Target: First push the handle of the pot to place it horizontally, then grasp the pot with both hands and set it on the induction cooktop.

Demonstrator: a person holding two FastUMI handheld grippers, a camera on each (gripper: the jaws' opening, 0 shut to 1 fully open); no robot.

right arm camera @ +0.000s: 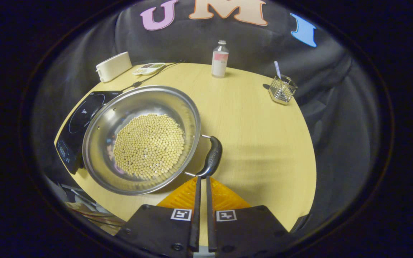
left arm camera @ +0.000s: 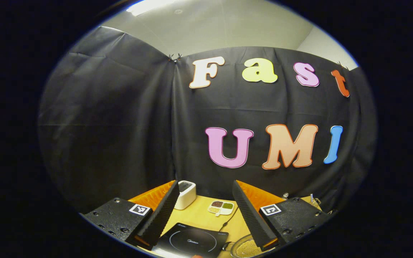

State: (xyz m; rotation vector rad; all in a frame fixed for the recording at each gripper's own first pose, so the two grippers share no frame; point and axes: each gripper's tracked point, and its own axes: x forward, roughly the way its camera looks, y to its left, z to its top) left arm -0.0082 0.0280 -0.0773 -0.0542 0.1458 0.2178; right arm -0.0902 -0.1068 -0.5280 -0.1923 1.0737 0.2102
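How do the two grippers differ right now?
The left gripper has its fingers spread wide, holds nothing and sits raised above the cooktop. The right gripper has its fingers nearly together, tips at the pot handle, low over the table. Both carry square markers.

Black tool (right arm camera: pixel 202 177) bodies, square markers.

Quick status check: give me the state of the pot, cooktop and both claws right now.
Pot: on the table, beside the cooktop, holding beans.
Pot handle: touched by the right claw's tips.
Cooktop: bare, nothing on it.
Left claw: open, raised above the table.
Right claw: shut, holding nothing.
Bottle: upright, capped.
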